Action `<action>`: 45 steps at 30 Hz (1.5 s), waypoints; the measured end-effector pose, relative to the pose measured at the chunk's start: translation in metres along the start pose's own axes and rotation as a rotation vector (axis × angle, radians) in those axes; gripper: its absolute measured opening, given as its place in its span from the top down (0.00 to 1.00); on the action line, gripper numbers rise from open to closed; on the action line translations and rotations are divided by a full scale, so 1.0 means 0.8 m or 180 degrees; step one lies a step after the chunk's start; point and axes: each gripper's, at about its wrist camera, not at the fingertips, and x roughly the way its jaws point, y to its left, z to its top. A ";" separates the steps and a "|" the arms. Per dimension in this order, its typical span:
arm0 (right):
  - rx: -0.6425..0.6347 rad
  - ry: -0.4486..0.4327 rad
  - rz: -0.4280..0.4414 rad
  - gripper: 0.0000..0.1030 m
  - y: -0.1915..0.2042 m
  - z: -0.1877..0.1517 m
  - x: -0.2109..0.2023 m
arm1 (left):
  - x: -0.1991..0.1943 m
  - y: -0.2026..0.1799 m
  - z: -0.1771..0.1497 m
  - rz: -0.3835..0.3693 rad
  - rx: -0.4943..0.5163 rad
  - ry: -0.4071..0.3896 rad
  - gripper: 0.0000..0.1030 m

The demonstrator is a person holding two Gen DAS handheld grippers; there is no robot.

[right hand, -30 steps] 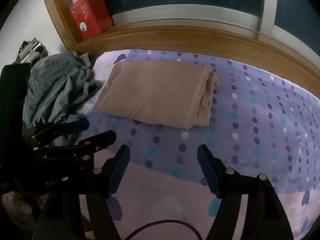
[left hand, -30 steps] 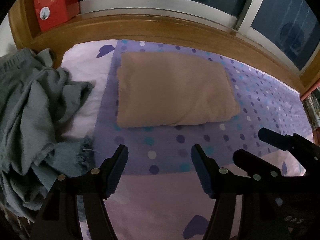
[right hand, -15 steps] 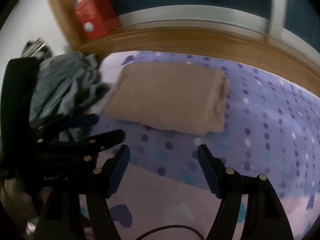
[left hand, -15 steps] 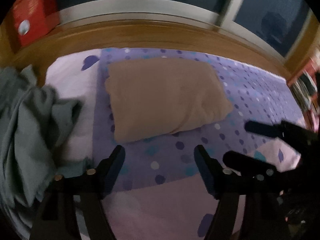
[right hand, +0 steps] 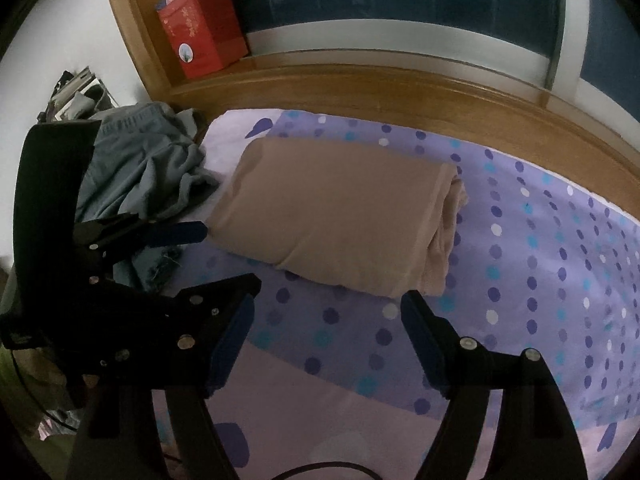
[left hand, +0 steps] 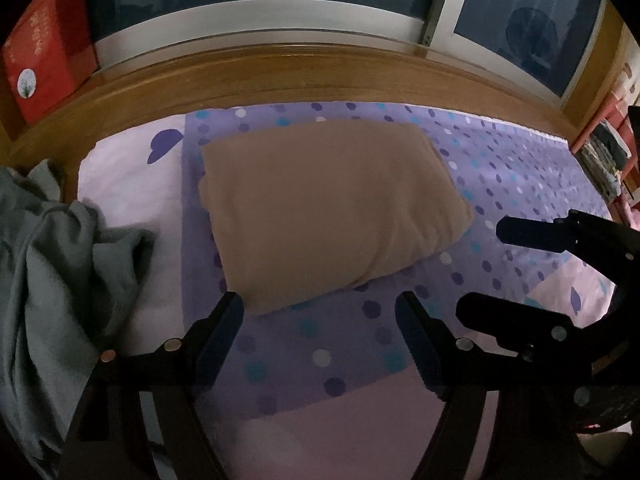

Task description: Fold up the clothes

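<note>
A tan garment (left hand: 328,208) (right hand: 340,216) lies folded into a neat rectangle on the dotted purple sheet (left hand: 500,168), with its layered edges on the right side. My left gripper (left hand: 318,312) hovers just in front of its near edge, open and empty, and also shows in the right wrist view (right hand: 212,258). My right gripper (right hand: 328,308) hangs beside it on the right (left hand: 492,272). Its jaws are opening and nothing is between them. A crumpled heap of grey-blue clothes (left hand: 52,280) (right hand: 148,172) lies to the left of the folded piece.
A wooden ledge (left hand: 320,76) runs along the far side of the bed under a dark window. A red box (left hand: 36,52) (right hand: 200,32) stands on it at the left. Cluttered shelves (left hand: 604,160) stand at the far right.
The left jaws have spread wider and the left view has rolled slightly, bringing the tan garment nearer its fingers. The right jaws stand a little wider. Neither garment has moved.
</note>
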 end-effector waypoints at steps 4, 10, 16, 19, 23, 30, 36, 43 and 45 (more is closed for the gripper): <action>-0.0044 0.0010 0.0040 0.26 0.000 0.006 0.005 | 0.003 0.002 0.002 -0.0011 0.0071 0.0025 0.22; -0.0074 0.0016 0.0046 0.26 0.005 0.016 0.013 | 0.004 0.009 0.003 -0.0010 0.0052 0.0040 0.22; -0.0085 0.0024 0.0052 0.26 0.005 0.018 0.017 | 0.007 0.017 0.006 -0.0063 -0.0068 0.0046 0.22; -0.0077 0.0014 0.0056 0.26 0.005 0.018 0.018 | 0.010 0.025 0.009 -0.0164 -0.0191 0.0051 0.23; -0.0059 -0.0005 0.0036 0.26 0.005 0.016 0.016 | 0.010 0.027 0.010 -0.0157 -0.0253 0.0066 0.23; -0.0014 -0.0030 0.0010 0.26 0.004 0.008 0.010 | 0.010 0.027 0.011 0.0117 -0.0282 0.0026 0.23; 0.0034 -0.0030 0.0002 0.26 0.003 0.004 0.007 | 0.011 0.026 0.011 0.0192 -0.0284 0.0024 0.23; 0.0101 -0.0031 -0.0005 0.26 -0.001 0.003 0.006 | 0.003 0.015 0.006 0.0455 -0.0092 -0.0114 0.23; 0.0108 -0.0031 -0.0010 0.26 -0.001 0.003 0.006 | 0.002 0.012 0.006 0.0503 -0.0043 -0.0129 0.23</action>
